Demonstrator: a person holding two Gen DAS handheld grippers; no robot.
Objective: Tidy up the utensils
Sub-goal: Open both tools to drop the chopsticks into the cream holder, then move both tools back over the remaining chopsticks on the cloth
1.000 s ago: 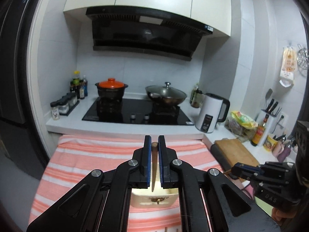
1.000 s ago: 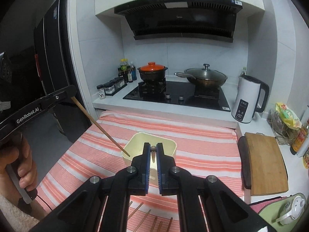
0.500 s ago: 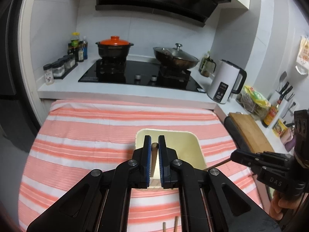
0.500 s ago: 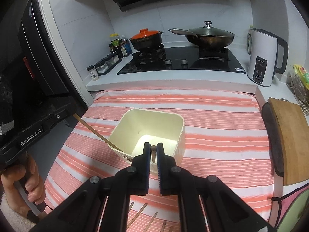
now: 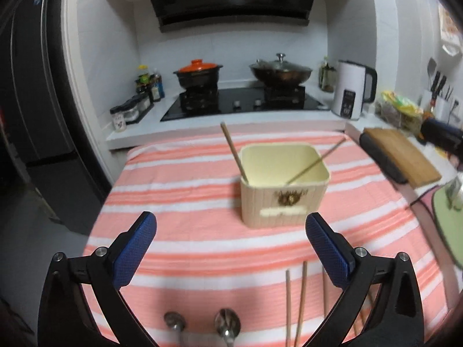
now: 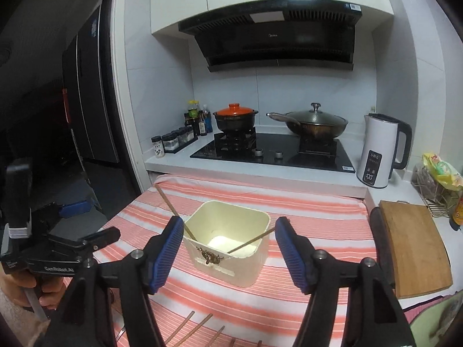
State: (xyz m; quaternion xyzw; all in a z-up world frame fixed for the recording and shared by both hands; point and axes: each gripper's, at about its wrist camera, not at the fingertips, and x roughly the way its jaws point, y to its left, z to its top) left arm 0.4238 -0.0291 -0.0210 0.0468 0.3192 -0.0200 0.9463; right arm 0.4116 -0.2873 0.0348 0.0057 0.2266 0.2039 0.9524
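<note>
Spoons [image 5: 202,328] in left view only, cut off

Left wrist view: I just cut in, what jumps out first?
The cream utensil box stands mid-cloth on the pink striped tablecloth, with two chopsticks leaning out of it to opposite sides. The left gripper is opening with nothing between its jaws; more chopsticks and two spoons lie at the near edge.

"GenRobot.AI" in white on the black left gripper [image 6: 84,241]; "100" on the white electric kettle's [image 6: 376,150] display; faint "Midea" on the black range hood [image 6: 272,36].
</note>
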